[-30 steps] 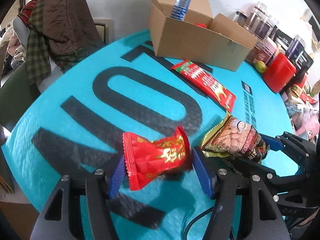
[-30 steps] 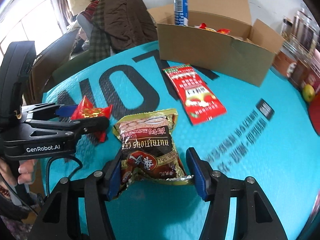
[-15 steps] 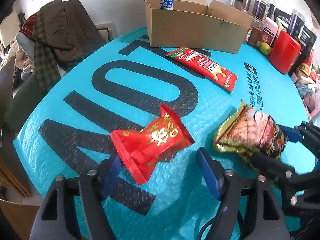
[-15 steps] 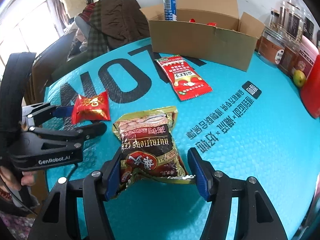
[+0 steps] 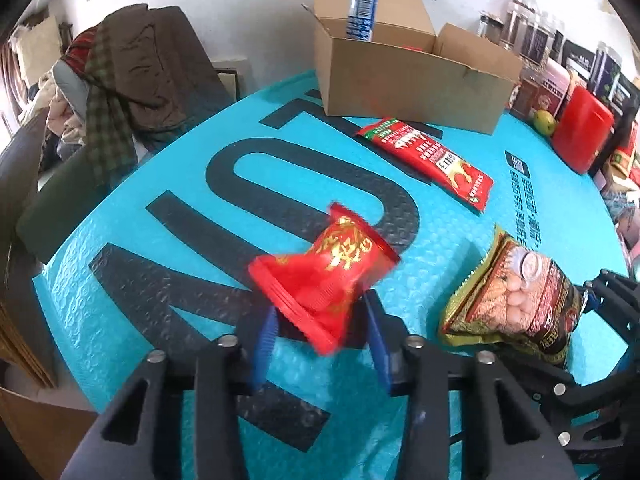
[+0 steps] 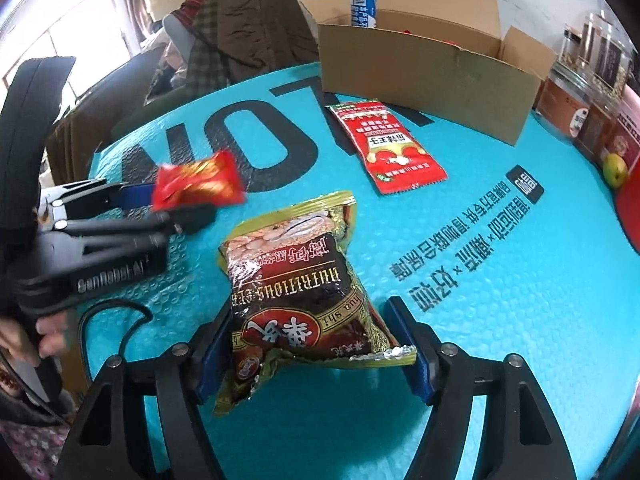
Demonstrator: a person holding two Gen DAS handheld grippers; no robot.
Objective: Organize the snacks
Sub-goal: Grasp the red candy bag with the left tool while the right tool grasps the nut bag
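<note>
Left gripper: closed on the small red snack packet, gripping its crimped lower end; the packet tilts up and away, and looks lifted off the table — its blur hints it hangs loose.
Right gripper: its blue pads sit against the sides of the brown-and-gold nut bag; it seems to hold the bag, most of which sticks out ahead of the fingers.
Step in hand: likely carrying both packs to the cardboard box at the table's far edge.
Doing it well: keep both grips firm, raise each pack above the box's near wall before releasing — the floppy bag could catch on the open flaps.
Obstacles: the long red sachet lies flat just before the box; a blue-and-white can stands in the box's far left corner.
Open room: the teal table cover is bare along the left side; jars and a red container crowd the right edge.
</note>
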